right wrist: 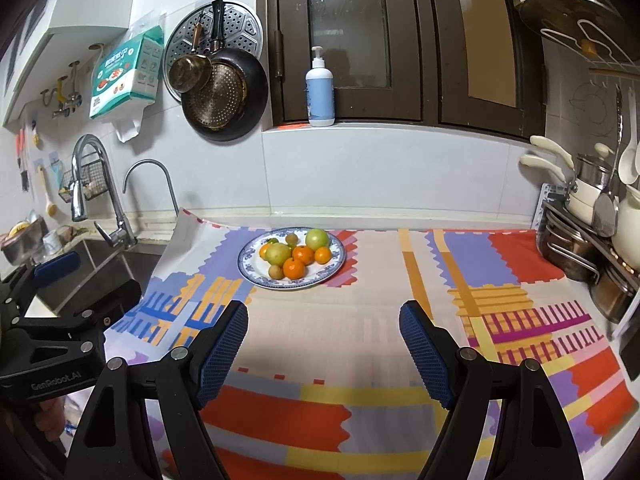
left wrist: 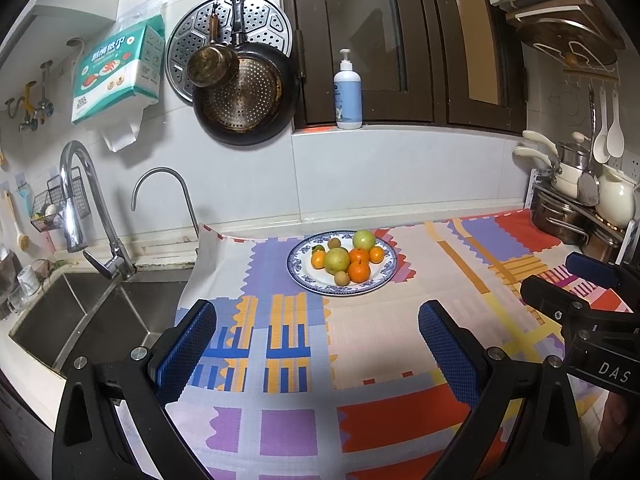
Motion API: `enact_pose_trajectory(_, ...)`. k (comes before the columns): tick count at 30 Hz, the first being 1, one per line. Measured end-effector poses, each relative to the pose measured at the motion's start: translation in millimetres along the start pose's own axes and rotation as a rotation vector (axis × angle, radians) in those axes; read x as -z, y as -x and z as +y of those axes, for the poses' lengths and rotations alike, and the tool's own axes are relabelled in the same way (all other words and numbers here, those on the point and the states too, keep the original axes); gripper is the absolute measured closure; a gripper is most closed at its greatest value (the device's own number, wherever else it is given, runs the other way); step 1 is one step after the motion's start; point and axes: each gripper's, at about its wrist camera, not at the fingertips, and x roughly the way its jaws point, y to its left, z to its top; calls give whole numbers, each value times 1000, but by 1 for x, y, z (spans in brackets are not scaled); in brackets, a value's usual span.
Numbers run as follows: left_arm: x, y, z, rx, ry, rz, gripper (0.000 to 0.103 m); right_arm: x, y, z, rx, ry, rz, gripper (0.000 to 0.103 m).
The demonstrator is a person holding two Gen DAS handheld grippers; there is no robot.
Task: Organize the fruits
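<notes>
Far left: sink [left wrist: 80, 312] and tap [left wrist: 80, 200], nothing of the job there.

Left gripper [left wrist: 320, 344]: jaws spread wide, nothing btwn the pads, only patterned cloth [left wrist: 280, 420] under it. It hangs over the near part of the counter, well short of the fruit.

Centre: blue-rimmed plate [left wrist: 380, 280] sits on the cloth near the back wall. All fruit I can see is on it, in one mixed heap: two green apples [left wrist: 337, 261], approx four oranges [left wrist: 359, 271], a few small brown ones, prob kiwis [left wrist: 343, 278]. Pieces touch each other, no sorting by kind visible. No loose fruit on the cloth.

Right gripper [right wrist: 322, 346]: also spread, empty, plate ahead and a bit left of it in its own view, well apart.

Far right: pots and ladles on a rack [right wrist: 580, 248], not involved.

My read: no fruit gripped, neither gripper near the plate. Can't tell if this is start or finish. If sorting is wanted, all of it is left; no second dish in view.
</notes>
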Motion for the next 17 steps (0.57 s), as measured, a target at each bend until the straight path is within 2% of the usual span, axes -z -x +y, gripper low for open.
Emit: enact_pose_trajectory(17, 0, -4, 0, -1, 2, 16, 0, 0, 1, 1, -3, 5, 6, 24)
